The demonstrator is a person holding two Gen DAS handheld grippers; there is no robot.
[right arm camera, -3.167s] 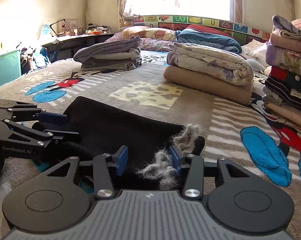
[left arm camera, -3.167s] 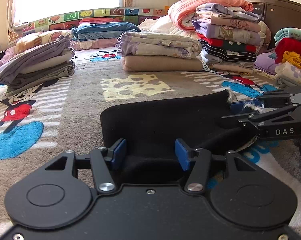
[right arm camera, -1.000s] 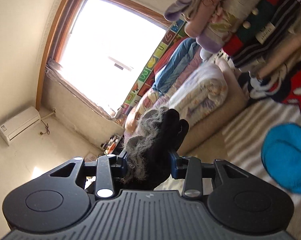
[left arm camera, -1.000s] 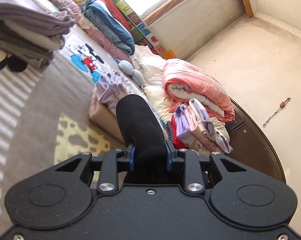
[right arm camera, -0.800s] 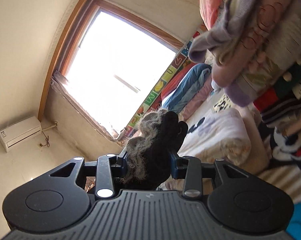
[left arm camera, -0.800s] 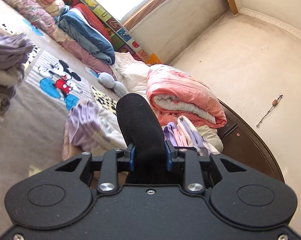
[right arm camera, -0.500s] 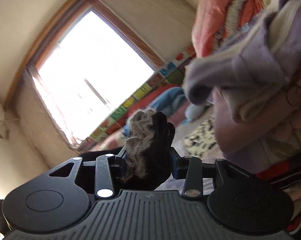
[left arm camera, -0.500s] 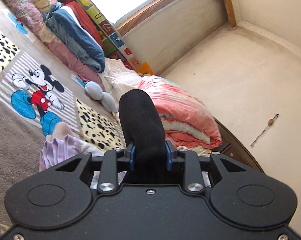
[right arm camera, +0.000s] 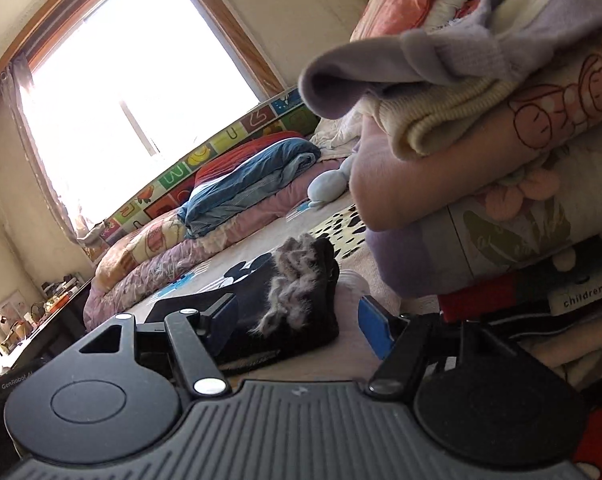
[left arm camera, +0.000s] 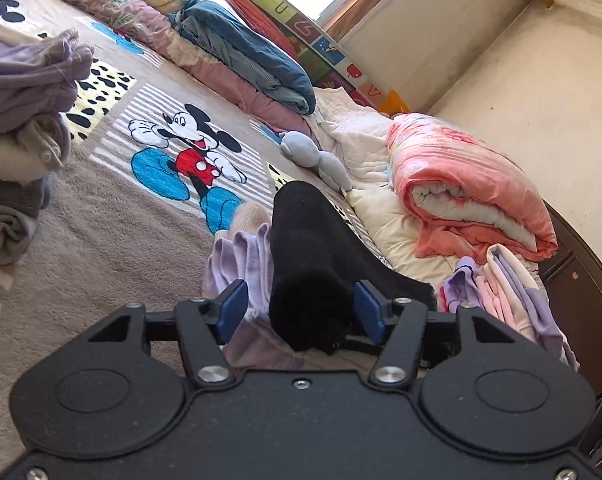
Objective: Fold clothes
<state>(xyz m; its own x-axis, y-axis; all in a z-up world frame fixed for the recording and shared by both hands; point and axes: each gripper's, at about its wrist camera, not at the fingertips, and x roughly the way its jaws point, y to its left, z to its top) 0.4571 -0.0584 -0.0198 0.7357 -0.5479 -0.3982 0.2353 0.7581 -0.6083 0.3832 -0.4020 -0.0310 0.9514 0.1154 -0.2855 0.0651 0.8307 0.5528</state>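
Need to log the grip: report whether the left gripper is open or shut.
Open. The left gripper's blue pads stand apart on either side of the black garment, with a gap showing at the left pad.

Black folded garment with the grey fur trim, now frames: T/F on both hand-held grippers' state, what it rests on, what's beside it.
1. The left hand-held gripper is clamped on the black folded garment with grey fur trim. False: its jaws are spread.
2. The right hand-held gripper is open. True.
3. The garment lies on a folded lilac cloth. True.
4. A tall stack of folded clothes stands beside it. True.
5. The rolled pink quilt lies on the garment. False: apart, behind.
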